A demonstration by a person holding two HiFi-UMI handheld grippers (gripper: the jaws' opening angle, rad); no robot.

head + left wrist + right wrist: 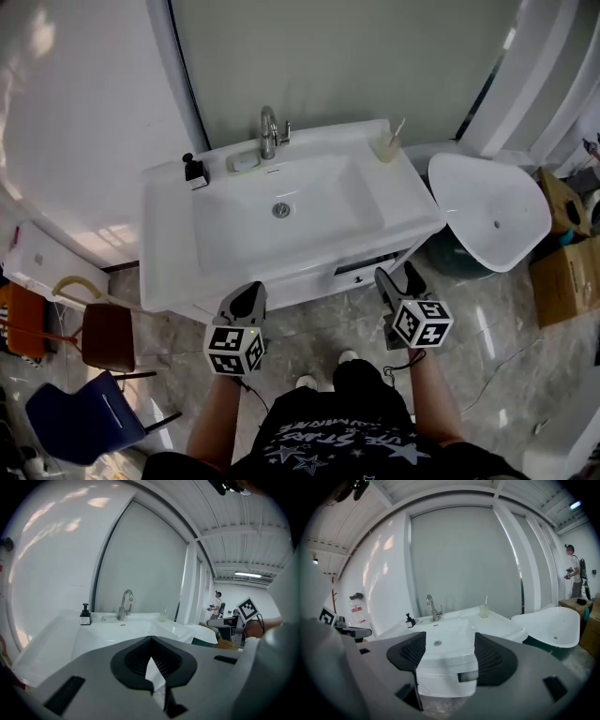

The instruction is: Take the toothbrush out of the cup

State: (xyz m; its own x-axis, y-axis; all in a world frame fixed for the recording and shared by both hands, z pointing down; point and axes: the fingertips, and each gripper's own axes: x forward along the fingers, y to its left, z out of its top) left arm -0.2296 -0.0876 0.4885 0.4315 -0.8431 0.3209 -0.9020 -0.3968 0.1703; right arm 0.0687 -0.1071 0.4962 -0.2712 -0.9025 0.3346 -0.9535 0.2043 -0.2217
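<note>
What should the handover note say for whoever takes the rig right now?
Left gripper: shut, empty, held in front of the sink.
Right gripper: open, empty, also short of the sink.
Cup: on the back right corner of the sink top, with the toothbrush leaning in it.
Done: nothing yet.
Left: reach over, grip the toothbrush and lift it out. The right gripper looks nearer.

White sink [169,246], pale yellowish cup [385,149]
</note>
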